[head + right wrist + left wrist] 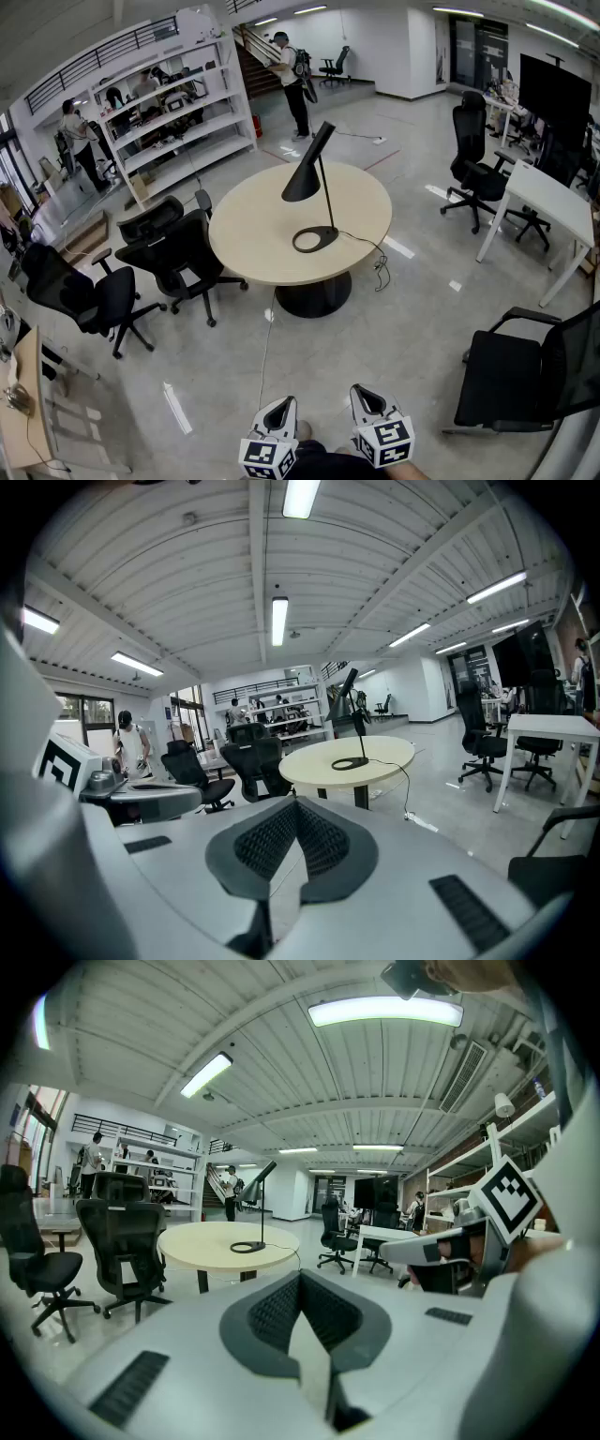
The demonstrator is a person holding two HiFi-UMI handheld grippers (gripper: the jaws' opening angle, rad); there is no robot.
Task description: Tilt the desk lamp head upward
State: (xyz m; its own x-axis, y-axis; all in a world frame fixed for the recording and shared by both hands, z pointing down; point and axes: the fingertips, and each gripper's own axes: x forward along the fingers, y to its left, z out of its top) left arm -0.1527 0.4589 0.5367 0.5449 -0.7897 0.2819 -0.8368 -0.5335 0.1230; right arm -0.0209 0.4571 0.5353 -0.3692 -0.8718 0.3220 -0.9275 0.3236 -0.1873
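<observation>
Black against the pale round table (246, 234), the desk lamp (304, 180) stands well ahead of me at twelve o'clock in the head view. Its cone head (312, 164) slopes down toward seven o'clock, and its ring base (315, 239) sits near the table's middle. My left gripper (279, 410) and right gripper (368, 401) hang low at six o'clock, well apart from the lamp. A cable (367, 248) leaves the base and drops over the table edge at four o'clock. If I come in from that side, I could catch it and drag the lamp. Two office chairs (178, 248) crowd the table at nine o'clock, so that side risks a bump.

In the left gripper view my jaws are pressed together with nothing between them. The lamp is small and far off at eleven o'clock. If I arrive like this I can only nudge the head, not grasp it.

In the right gripper view the jaws likewise meet, empty, with the lamp far off at one o'clock. I judge the main danger to be the tall thin stem on that open ring. A push on the head without steadying the base could slide or tip the whole lamp rather than turn the joint. Closing on the smooth cone could also let it slip out.
</observation>
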